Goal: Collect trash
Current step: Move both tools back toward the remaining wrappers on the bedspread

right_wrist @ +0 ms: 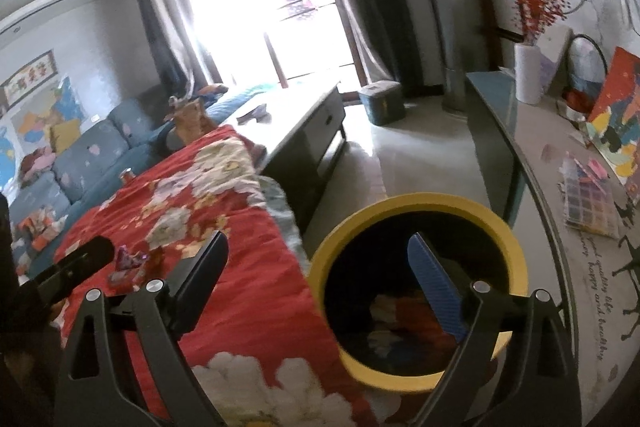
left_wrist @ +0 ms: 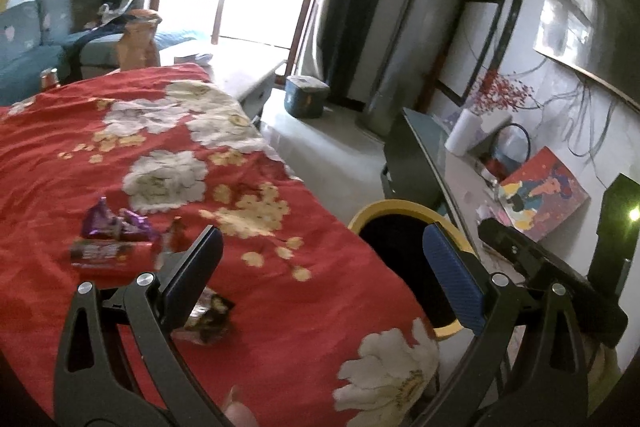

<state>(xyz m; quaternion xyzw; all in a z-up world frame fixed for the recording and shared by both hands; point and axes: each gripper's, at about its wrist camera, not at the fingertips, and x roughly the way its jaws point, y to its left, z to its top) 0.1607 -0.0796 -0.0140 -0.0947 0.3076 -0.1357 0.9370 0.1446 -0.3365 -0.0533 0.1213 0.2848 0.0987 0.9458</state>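
Observation:
Over the red floral cloth (left_wrist: 260,307), my left gripper (left_wrist: 324,267) stands open with nothing between its pads. On the cloth lie a purple wrapper (left_wrist: 114,225), a red and dark bar wrapper (left_wrist: 108,255) and a dark crumpled wrapper (left_wrist: 210,319), which sits just under the left finger (left_wrist: 200,267). A yellow-rimmed bin (left_wrist: 400,207) stands off the cloth's right edge. My right gripper (right_wrist: 320,279) is open and holds nothing. Its blue pad (right_wrist: 436,291) hangs over the bin (right_wrist: 416,201), which has trash (right_wrist: 400,323) at the bottom. The purple wrapper (right_wrist: 130,259) shows at the left.
A glass-topped side table (right_wrist: 540,195) with a vase, pictures and paint sets runs along the right wall. A low coffee table (right_wrist: 304,115) and a teal box (right_wrist: 380,103) stand ahead, with a blue sofa (right_wrist: 100,155) to the left. A can (left_wrist: 49,79) stands on the cloth's far edge.

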